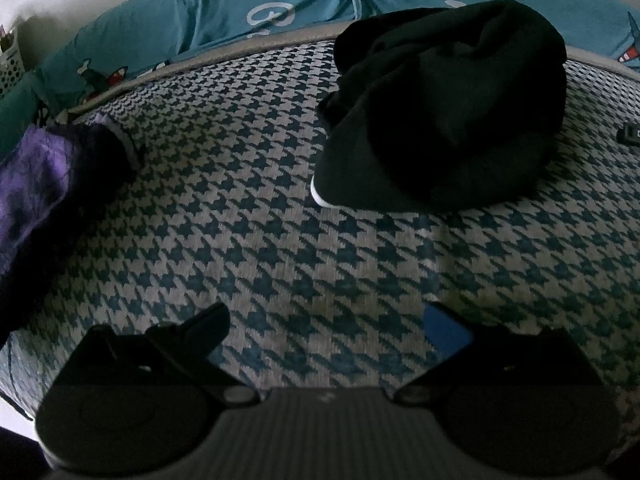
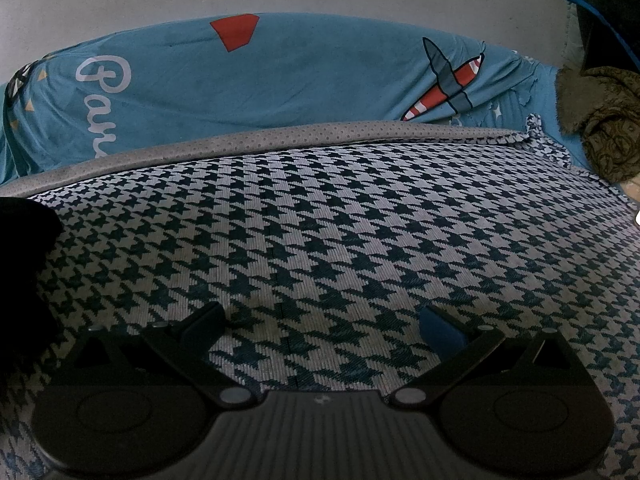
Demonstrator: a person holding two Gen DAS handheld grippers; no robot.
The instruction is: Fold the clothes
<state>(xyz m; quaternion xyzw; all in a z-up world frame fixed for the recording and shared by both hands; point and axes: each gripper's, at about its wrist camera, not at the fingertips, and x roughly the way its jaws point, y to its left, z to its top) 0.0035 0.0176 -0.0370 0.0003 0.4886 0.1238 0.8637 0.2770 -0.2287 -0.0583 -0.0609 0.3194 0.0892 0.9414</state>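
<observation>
Your black garment (image 1: 444, 116) is sitting bunched in an unfolded heap on the houndstooth cover, white trim peeking out at its near-left edge. Your purple garment (image 1: 36, 184) is lying crumpled at the far left, well apart.

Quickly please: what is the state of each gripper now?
Left gripper: open, holding nothing.
Right gripper: open, holding nothing.
</observation>
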